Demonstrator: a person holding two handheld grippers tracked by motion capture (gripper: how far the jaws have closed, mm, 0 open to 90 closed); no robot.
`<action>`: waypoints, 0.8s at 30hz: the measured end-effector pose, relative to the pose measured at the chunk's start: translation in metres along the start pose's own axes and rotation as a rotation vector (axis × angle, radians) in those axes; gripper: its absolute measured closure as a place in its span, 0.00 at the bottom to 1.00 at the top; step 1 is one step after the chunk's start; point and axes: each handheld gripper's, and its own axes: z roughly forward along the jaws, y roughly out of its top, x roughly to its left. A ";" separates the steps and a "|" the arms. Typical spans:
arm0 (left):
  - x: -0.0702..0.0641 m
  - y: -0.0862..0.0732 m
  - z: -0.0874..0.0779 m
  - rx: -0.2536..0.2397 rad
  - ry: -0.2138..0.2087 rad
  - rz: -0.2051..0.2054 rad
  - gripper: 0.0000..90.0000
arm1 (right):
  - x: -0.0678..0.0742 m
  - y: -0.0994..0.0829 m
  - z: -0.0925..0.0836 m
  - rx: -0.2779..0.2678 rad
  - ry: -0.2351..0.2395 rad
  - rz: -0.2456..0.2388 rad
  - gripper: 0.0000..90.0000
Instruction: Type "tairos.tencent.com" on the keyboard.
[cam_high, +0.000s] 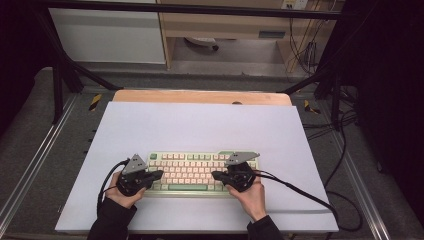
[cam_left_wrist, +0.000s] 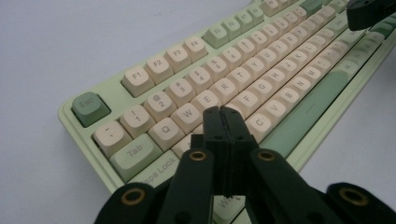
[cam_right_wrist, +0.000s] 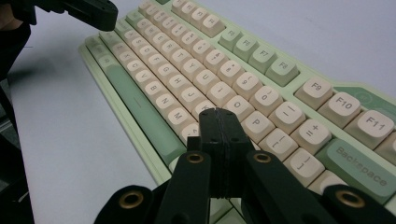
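- Keyboard (cam_high: 192, 172) lies on the white sheet (cam_high: 200, 125) covering the bench, toward the sheet's near edge, long side facing the person.
- Left gripper (cam_high: 159, 174) sits over the keyboard's left end, jaws pressed together, nothing between them; in the left gripper view its tip (cam_left_wrist: 223, 112) hovers around the D/F keys.
- Right gripper (cam_high: 216, 175) is over the keyboard's right end, jaws likewise together and empty; its tip (cam_right_wrist: 219, 114) sits near the L key.
- Work appears to be key pressing with closed tips.
- Risk: the blunt tip is wider than one key, so an off-centre push may strike two keys.
- Risk: a slanted push could slide the keyboard.
- Room: bare sheet beyond and beside the keyboard; less on the near side.
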 end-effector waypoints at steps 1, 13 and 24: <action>-0.001 0.000 0.001 0.001 -0.001 0.002 1.00 | -0.001 -0.001 0.000 0.000 0.000 0.000 1.00; -0.013 0.007 0.010 0.018 -0.021 0.021 1.00 | -0.003 -0.006 -0.006 -0.006 -0.005 0.006 1.00; -0.024 0.010 0.025 0.046 -0.040 0.045 1.00 | -0.006 -0.010 -0.009 -0.006 -0.010 0.009 1.00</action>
